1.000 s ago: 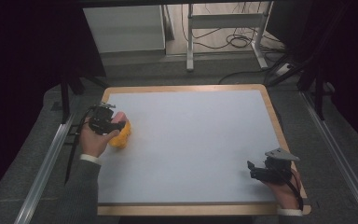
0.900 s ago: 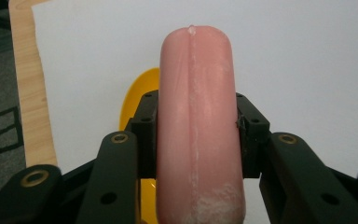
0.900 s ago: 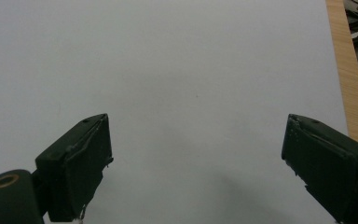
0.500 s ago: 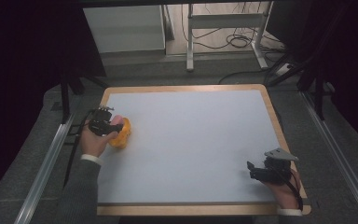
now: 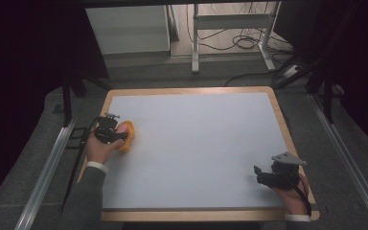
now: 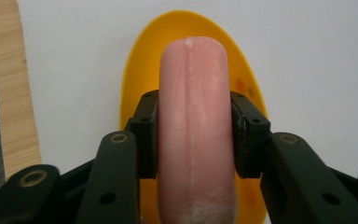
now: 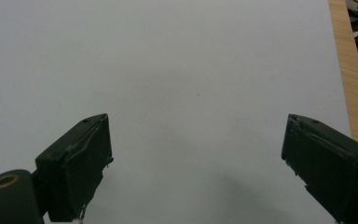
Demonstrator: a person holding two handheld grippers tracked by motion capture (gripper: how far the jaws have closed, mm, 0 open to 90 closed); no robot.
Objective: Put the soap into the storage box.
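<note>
Left tool (image 6: pixel 193 140) clamped on pink sausage (image 6: pixel 193 116), pads on both sides mid-length. Sausage long axis runs straight out along tool, directly over yellow dish (image 6: pixel 140 60), dish long axis same way. Dish sits at left edge of surface (image 5: pixel 196 143). Right tool (image 7: pixel 196 163) jaws apart, nothing betw., well apart at near right corner. Left hand nearer; next move prob. straight down into dish.

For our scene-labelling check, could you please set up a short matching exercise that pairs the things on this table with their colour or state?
Column one:
1. sausage
2. dish
3. left gripper
4. right gripper

Column two:
a. jaws wide apart over bare white surface
b. yellow, lying on the table
c. pink, clamped between two black pads
d. shut on the pink thing, above the yellow one

Pairs: 1-c, 2-b, 3-d, 4-a
</note>
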